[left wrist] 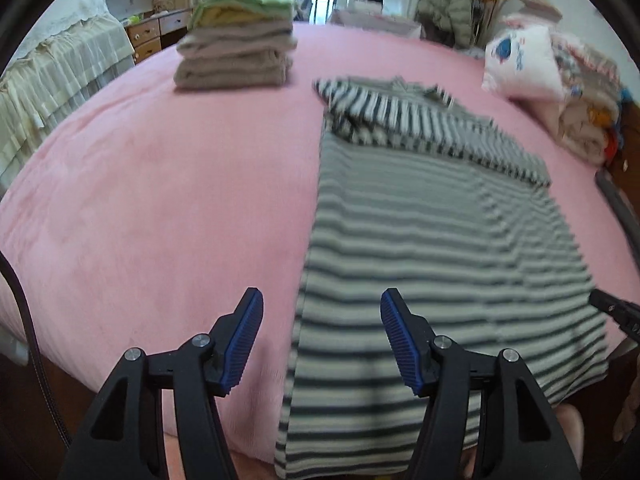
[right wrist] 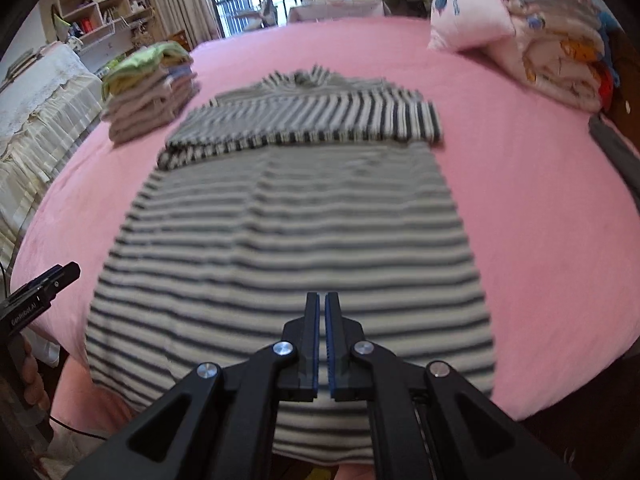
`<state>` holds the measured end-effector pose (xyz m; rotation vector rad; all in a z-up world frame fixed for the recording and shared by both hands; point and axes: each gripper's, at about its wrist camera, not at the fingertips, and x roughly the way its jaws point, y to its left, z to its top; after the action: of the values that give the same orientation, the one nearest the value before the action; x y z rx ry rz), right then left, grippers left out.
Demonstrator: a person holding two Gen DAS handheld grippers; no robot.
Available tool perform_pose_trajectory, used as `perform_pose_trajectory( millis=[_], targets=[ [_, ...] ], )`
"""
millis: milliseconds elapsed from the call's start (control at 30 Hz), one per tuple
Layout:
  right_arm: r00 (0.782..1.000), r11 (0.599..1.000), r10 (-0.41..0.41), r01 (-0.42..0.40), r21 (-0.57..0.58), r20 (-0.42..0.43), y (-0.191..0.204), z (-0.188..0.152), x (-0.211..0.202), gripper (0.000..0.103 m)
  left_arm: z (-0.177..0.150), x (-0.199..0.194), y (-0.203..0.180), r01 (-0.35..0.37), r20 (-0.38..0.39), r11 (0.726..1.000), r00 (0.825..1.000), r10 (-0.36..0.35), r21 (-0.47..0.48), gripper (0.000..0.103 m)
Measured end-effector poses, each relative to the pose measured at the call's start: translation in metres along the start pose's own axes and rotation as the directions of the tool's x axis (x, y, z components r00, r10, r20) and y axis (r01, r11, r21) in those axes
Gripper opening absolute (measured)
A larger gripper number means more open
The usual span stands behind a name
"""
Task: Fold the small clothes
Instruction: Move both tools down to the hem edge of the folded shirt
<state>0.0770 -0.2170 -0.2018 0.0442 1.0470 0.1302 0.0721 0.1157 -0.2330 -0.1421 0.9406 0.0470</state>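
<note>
A grey-and-white striped top point(left wrist: 420, 248) point(right wrist: 288, 224) lies flat on the pink bed, its sleeves folded across the chest at the far end. My left gripper point(left wrist: 322, 300) is open above the garment's left edge near the hem, nothing between its blue pads. My right gripper point(right wrist: 322, 300) hangs shut over the hem's middle, empty. The right gripper's tip point(left wrist: 616, 312) shows at the right edge of the left wrist view. The left gripper's tip point(right wrist: 48, 284) shows at the left edge of the right wrist view.
A stack of folded clothes point(left wrist: 236, 44) point(right wrist: 152, 92) sits at the bed's far left. Pillows and rolled bedding point(left wrist: 560, 80) point(right wrist: 520, 32) lie at the far right. Pink bedspread point(left wrist: 160, 200) spreads left of the top. A dark strip point(right wrist: 616, 152) lies at the right edge.
</note>
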Motion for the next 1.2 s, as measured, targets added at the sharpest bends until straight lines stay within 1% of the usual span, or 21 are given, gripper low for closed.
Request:
perform_pose_trajectory(
  millis=[167, 267, 467, 567, 700, 800, 1000, 1033, 1100, 1200],
  targets=[
    [0.997, 0.998, -0.056, 0.056, 0.010, -0.057, -0.020, -0.028, 0.013, 0.002, -0.025, 0.025, 0.008, -0.032, -0.091, 0.999, 0.995, 0.032, 0.003, 0.060],
    [0.994, 0.997, -0.074, 0.077, 0.031, -0.077, -0.036, -0.039, 0.014, 0.002, -0.033, 0.027, 0.013, -0.042, -0.088, 0.999, 0.995, 0.044, 0.027, 0.062],
    [0.987, 0.992, -0.100, 0.108, 0.057, -0.127, -0.069, -0.061, 0.014, 0.002, -0.039, 0.024, 0.013, -0.058, -0.085, 0.997, 0.994, 0.062, 0.054, 0.064],
    [0.981, 0.992, -0.098, 0.111, 0.066, -0.168, -0.083, -0.076, 0.013, 0.002, -0.043, 0.020, 0.014, -0.062, -0.085, 0.996, 0.994, 0.067, 0.060, 0.066],
    [0.978, 0.992, -0.086, 0.102, 0.073, -0.191, -0.093, -0.089, 0.007, 0.002, -0.044, 0.016, 0.019, -0.051, -0.088, 0.997, 0.995, 0.055, 0.053, 0.066],
    [0.981, 0.994, -0.058, 0.073, 0.080, -0.183, -0.098, -0.095, -0.003, 0.002, -0.045, 0.012, 0.026, -0.021, -0.085, 0.999, 0.996, 0.023, 0.026, 0.066],
    [0.989, 0.998, -0.018, 0.027, 0.063, -0.145, -0.103, -0.094, -0.019, 0.003, -0.054, -0.001, 0.048, 0.019, -0.066, 0.998, 0.998, -0.024, -0.061, 0.066],
    [0.990, 0.998, -0.010, 0.019, 0.063, -0.138, -0.104, -0.093, -0.021, 0.003, -0.056, -0.003, 0.053, 0.031, -0.064, 0.996, 0.997, -0.037, -0.081, 0.067],
    [0.992, 0.998, 0.001, 0.008, 0.067, -0.127, -0.109, -0.092, -0.023, 0.003, -0.060, -0.004, 0.060, 0.044, -0.069, 0.992, 0.996, -0.053, -0.116, 0.072],
    [0.993, 0.997, 0.007, 0.002, 0.081, -0.119, -0.114, -0.089, -0.024, 0.009, -0.067, -0.006, 0.068, 0.081, -0.066, 0.982, 0.994, -0.093, -0.169, 0.075]
  ],
)
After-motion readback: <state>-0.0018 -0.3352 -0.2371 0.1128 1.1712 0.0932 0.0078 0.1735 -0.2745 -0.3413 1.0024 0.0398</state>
